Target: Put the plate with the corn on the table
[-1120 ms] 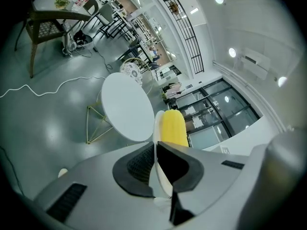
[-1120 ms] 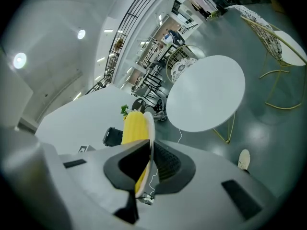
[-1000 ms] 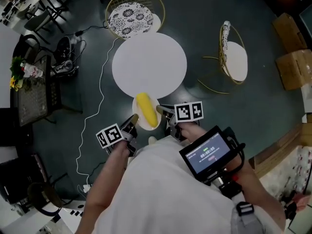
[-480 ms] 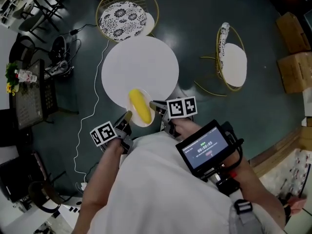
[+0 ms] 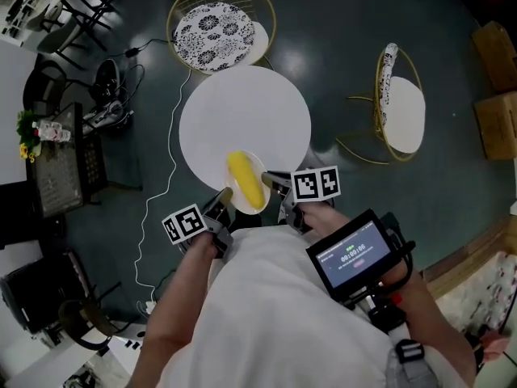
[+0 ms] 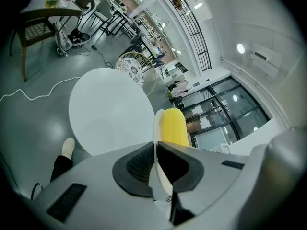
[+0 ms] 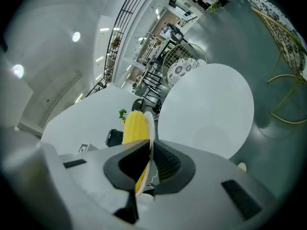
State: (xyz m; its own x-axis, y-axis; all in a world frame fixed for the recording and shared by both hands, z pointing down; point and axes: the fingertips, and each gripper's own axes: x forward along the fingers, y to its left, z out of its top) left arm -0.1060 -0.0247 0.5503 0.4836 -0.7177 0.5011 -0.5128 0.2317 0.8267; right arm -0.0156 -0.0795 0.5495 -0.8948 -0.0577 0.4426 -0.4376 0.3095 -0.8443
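Observation:
A small white plate (image 5: 238, 201) with a yellow corn cob (image 5: 245, 181) on it hangs over the near edge of the round white table (image 5: 245, 115). My left gripper (image 5: 222, 199) is shut on the plate's left rim and my right gripper (image 5: 271, 181) is shut on its right rim. In the left gripper view the plate's rim (image 6: 156, 128) runs edge-on between the jaws with the corn (image 6: 174, 127) to its right. From the right gripper the plate (image 7: 150, 123) also shows edge-on, the corn (image 7: 134, 126) to its left.
A gold wire chair with a patterned cushion (image 5: 216, 24) stands beyond the table, and another gold chair with a white seat (image 5: 401, 107) at the right. A white cable (image 5: 161, 183) trails over the dark floor at the left. A dark side table (image 5: 55, 160) stands far left.
The plate with the corn, held by both grippers, has moved forward from short of the table's near edge to over that edge.

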